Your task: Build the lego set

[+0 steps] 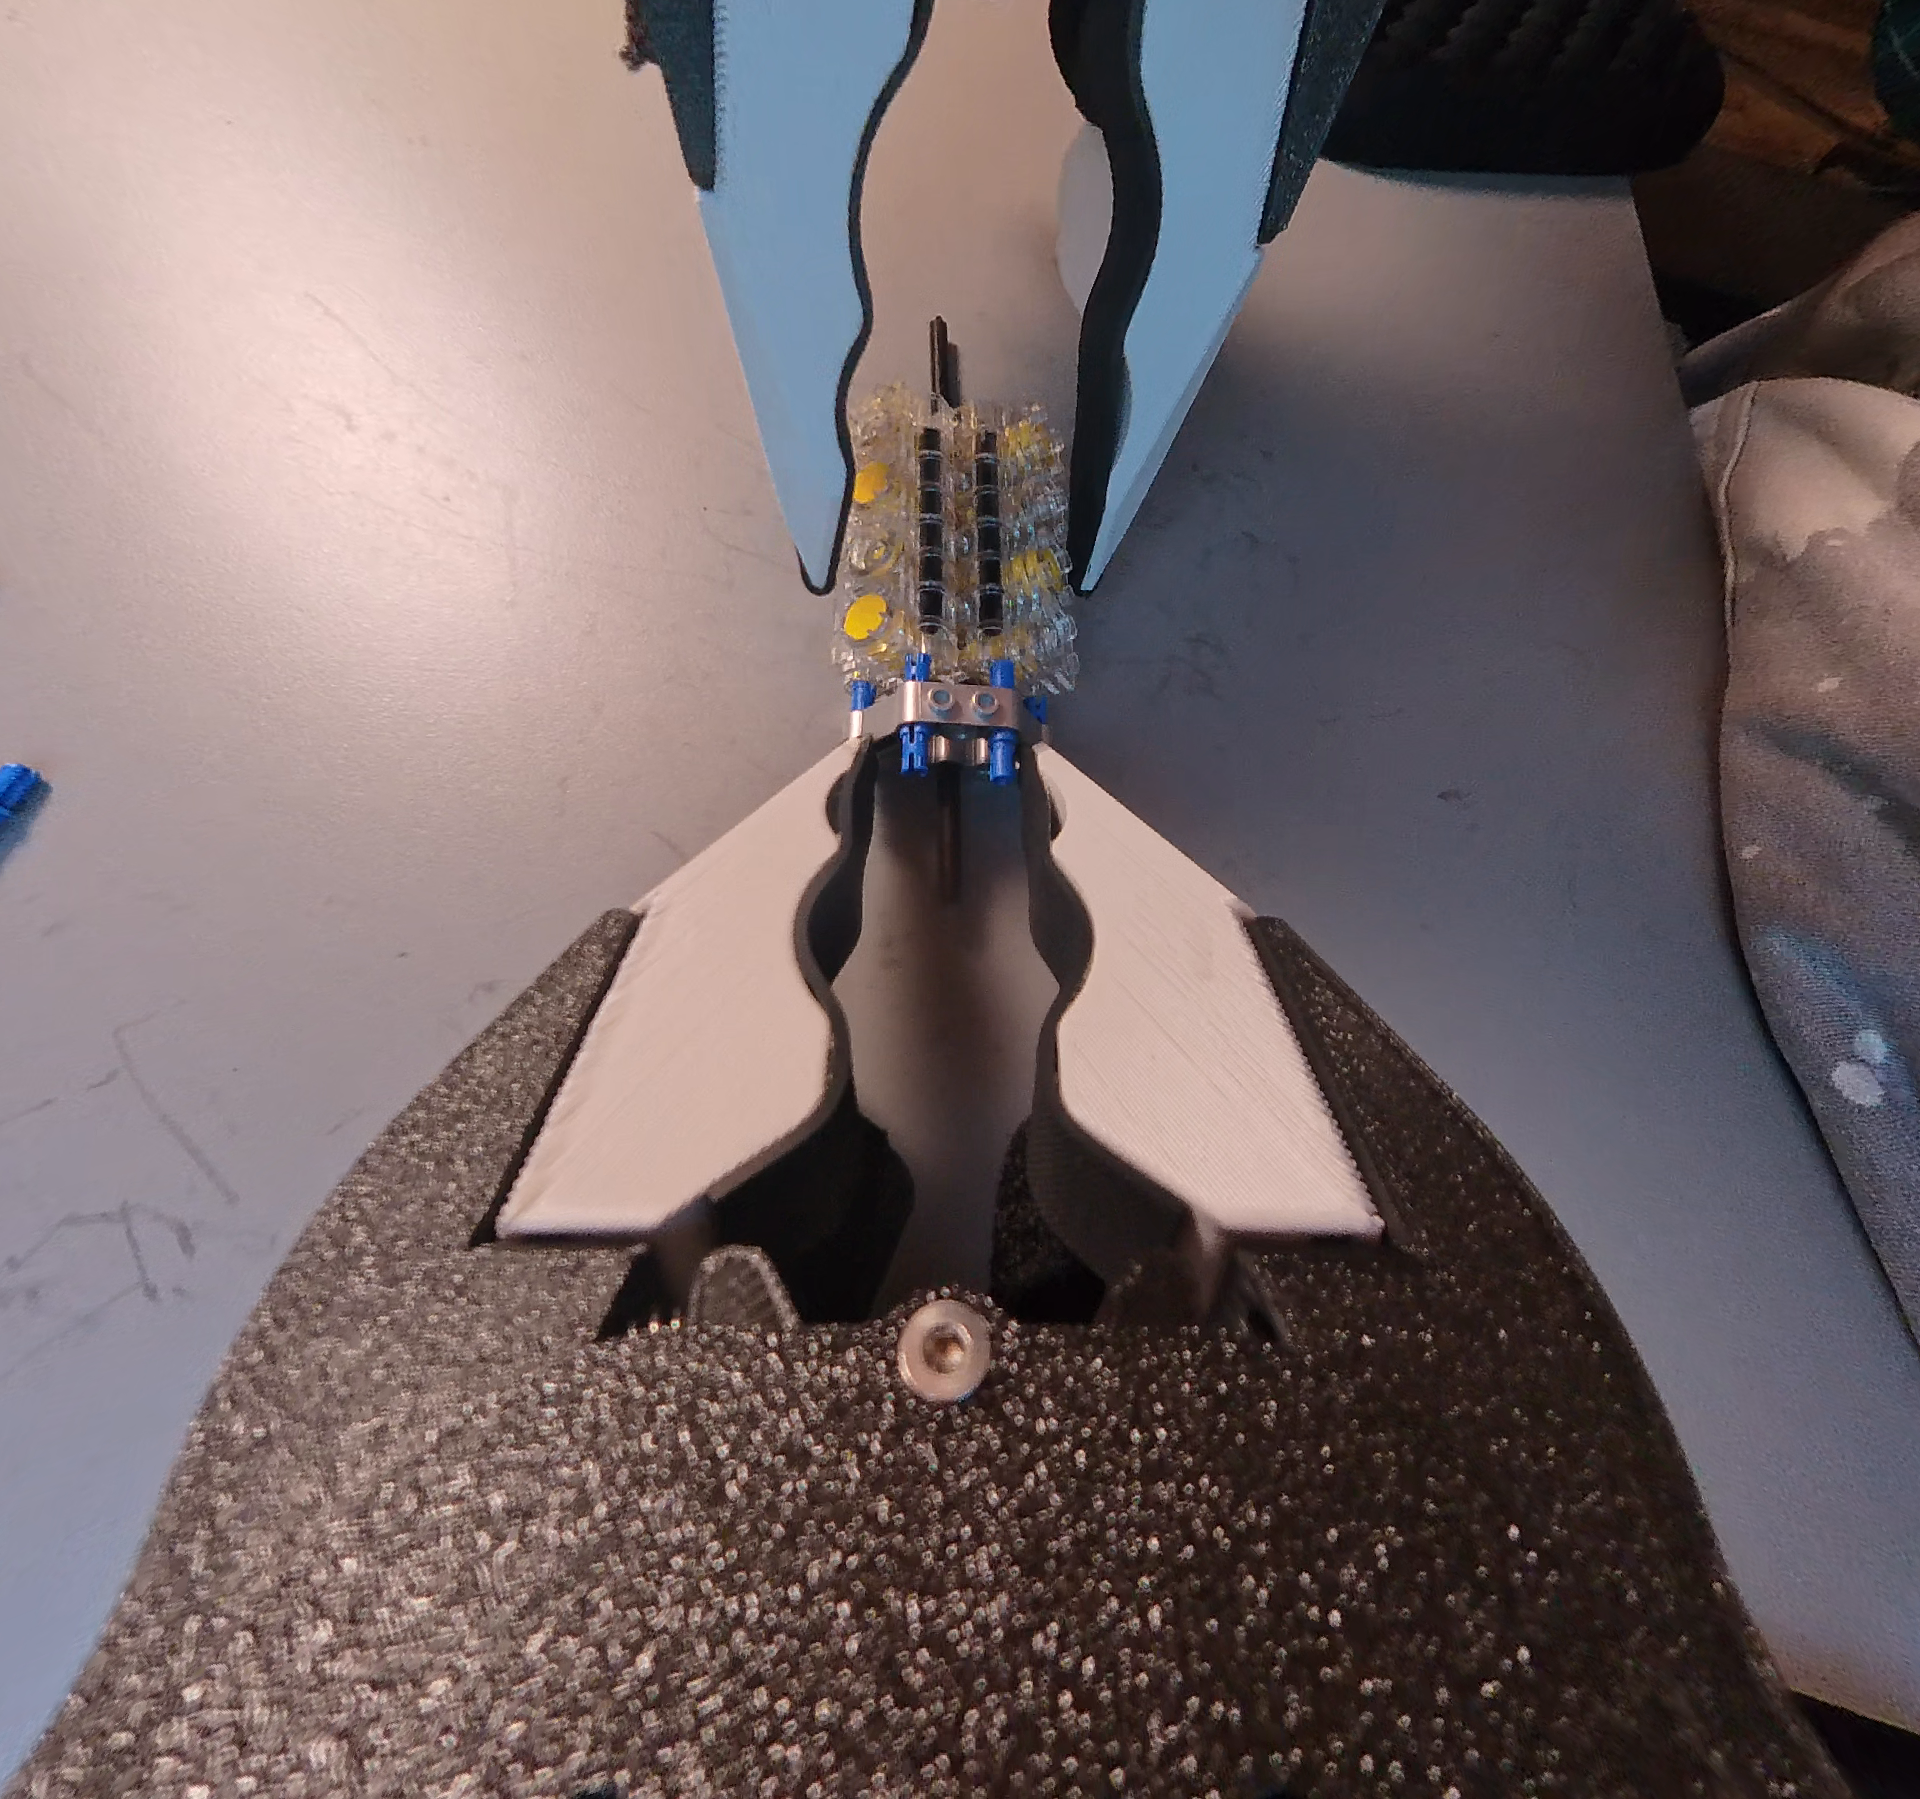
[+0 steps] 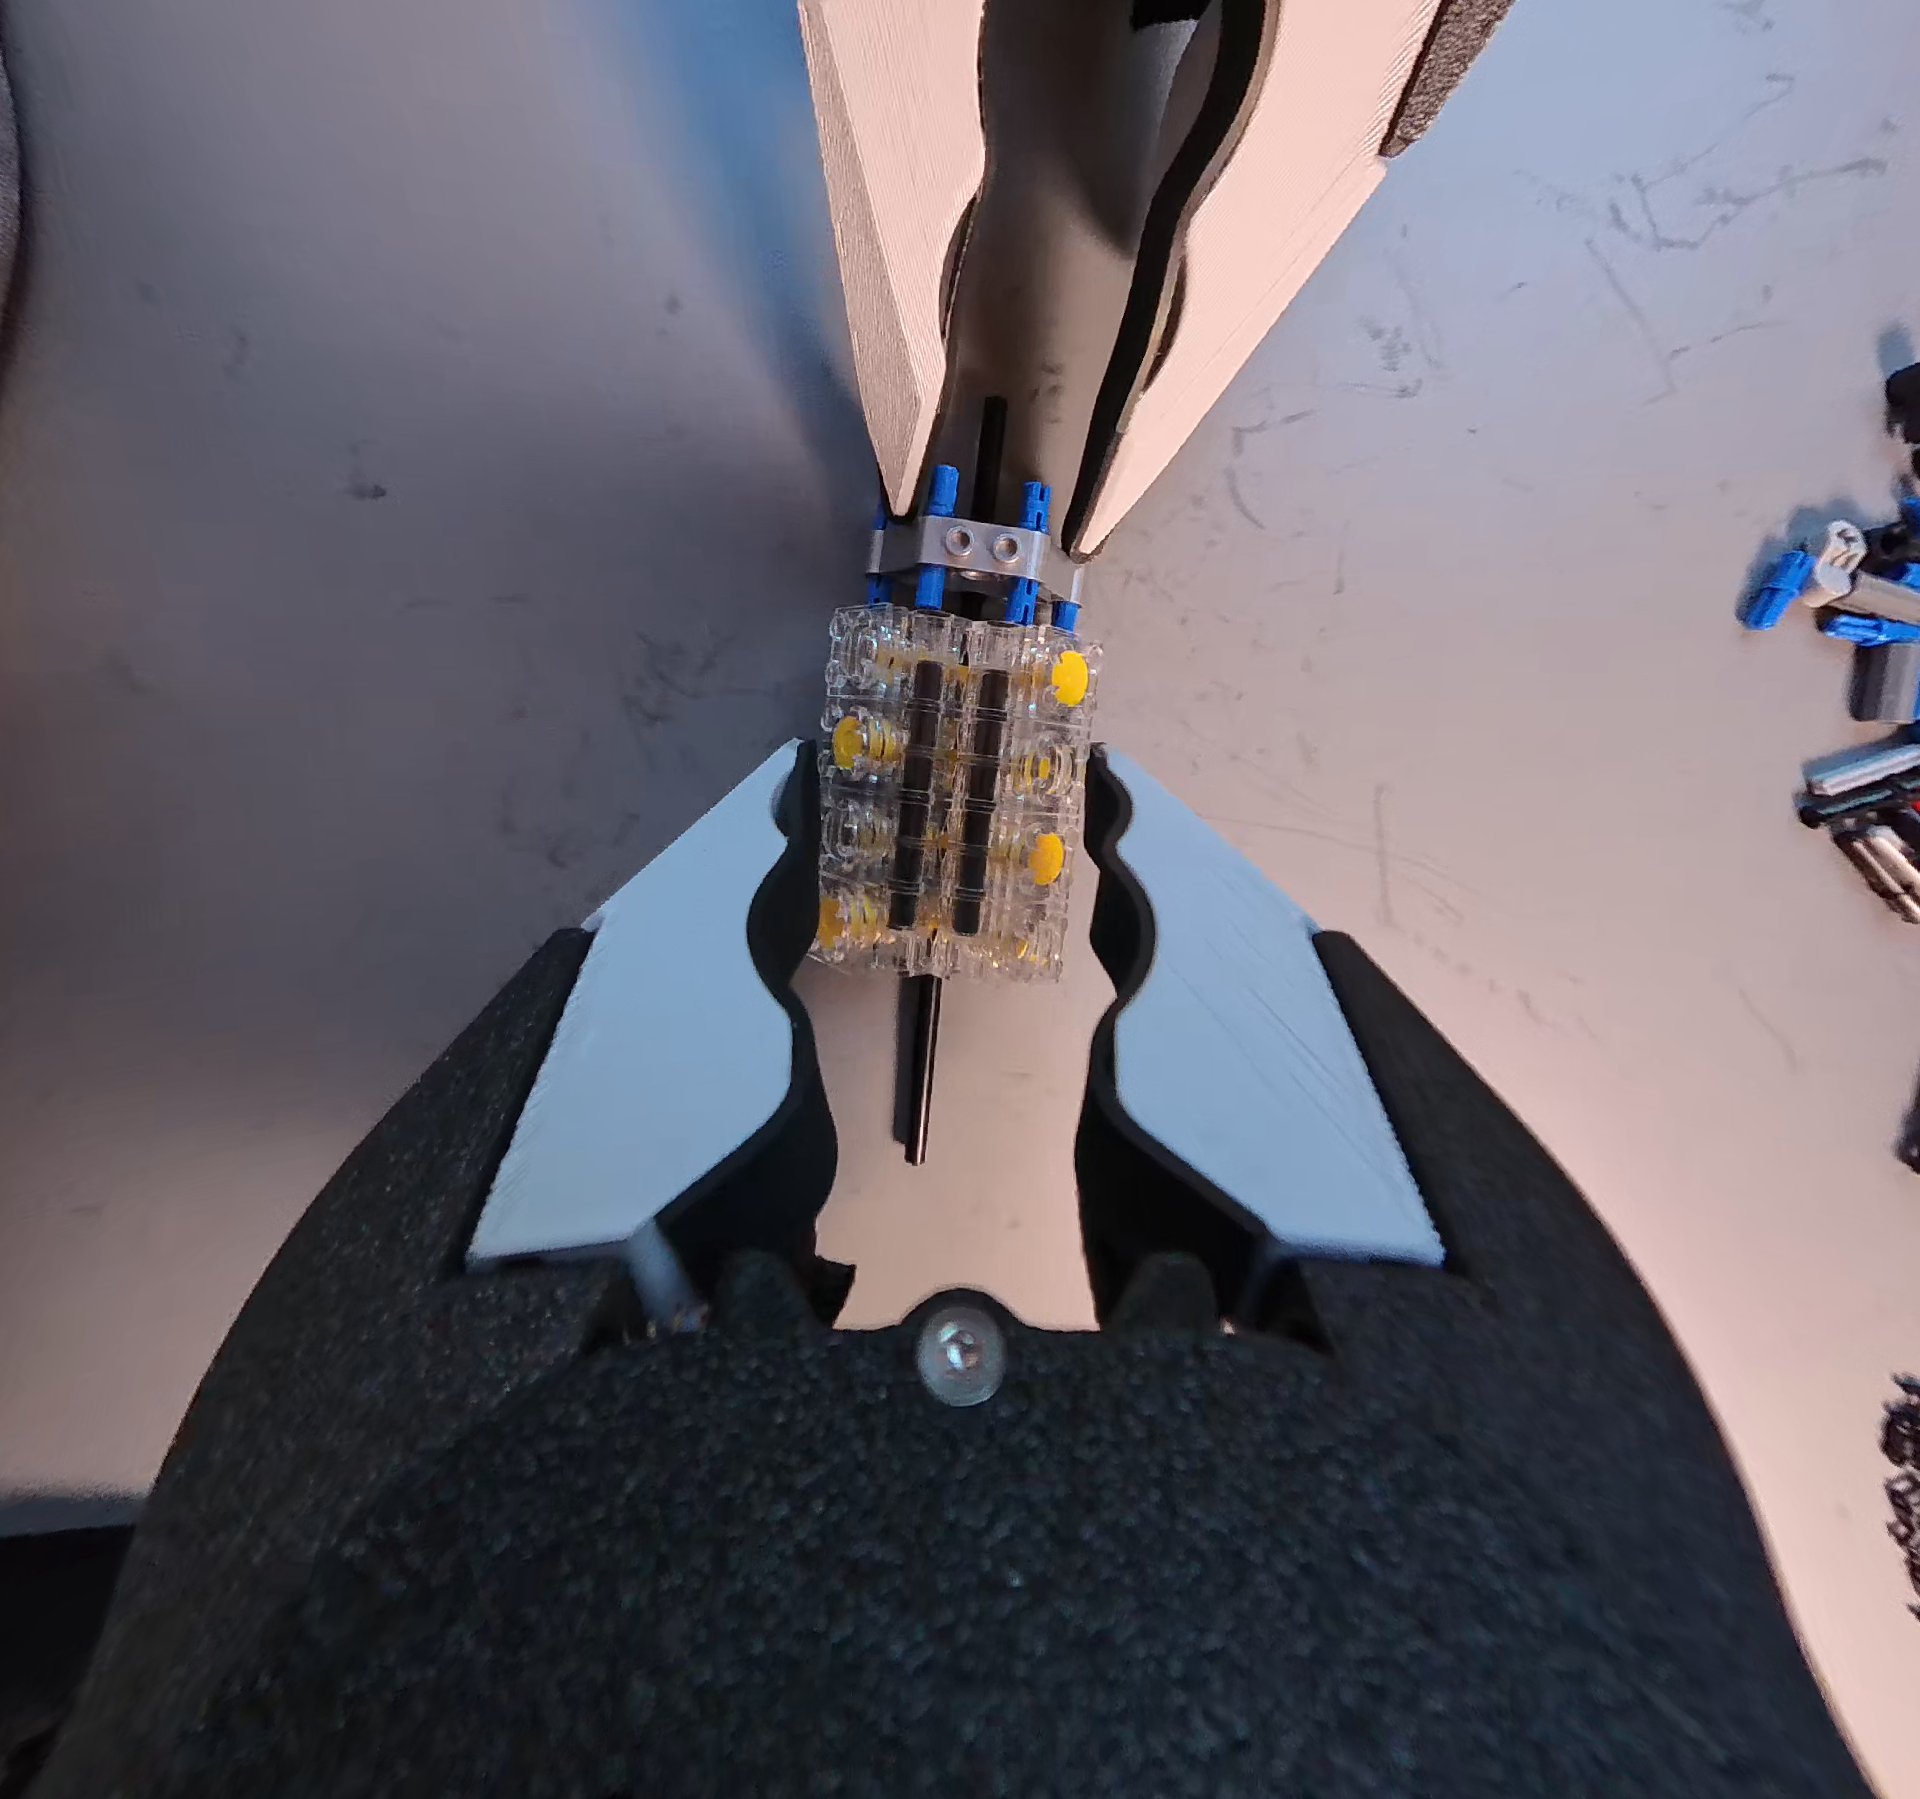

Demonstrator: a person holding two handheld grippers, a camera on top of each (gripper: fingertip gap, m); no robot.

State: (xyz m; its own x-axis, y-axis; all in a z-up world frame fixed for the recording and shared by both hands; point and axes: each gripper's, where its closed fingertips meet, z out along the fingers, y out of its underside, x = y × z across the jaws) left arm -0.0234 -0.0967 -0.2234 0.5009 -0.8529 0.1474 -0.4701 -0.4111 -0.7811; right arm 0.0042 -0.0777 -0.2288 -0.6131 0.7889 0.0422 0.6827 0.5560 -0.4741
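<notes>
grey scuffed table (image 1: 364, 399) under both tools. left gripper (image 1: 948, 747) pinched shut on the grey connector with blue pins (image 1: 956, 710) at one end of the clear brick block (image 1: 951, 544). right gripper (image 2: 943, 762) straddles the block's sides, jaws part open, contact unclear. black axle (image 2: 914, 1074) pokes out of the block. loose blue and grey parts (image 2: 1860, 606) lie well off to the side.
</notes>
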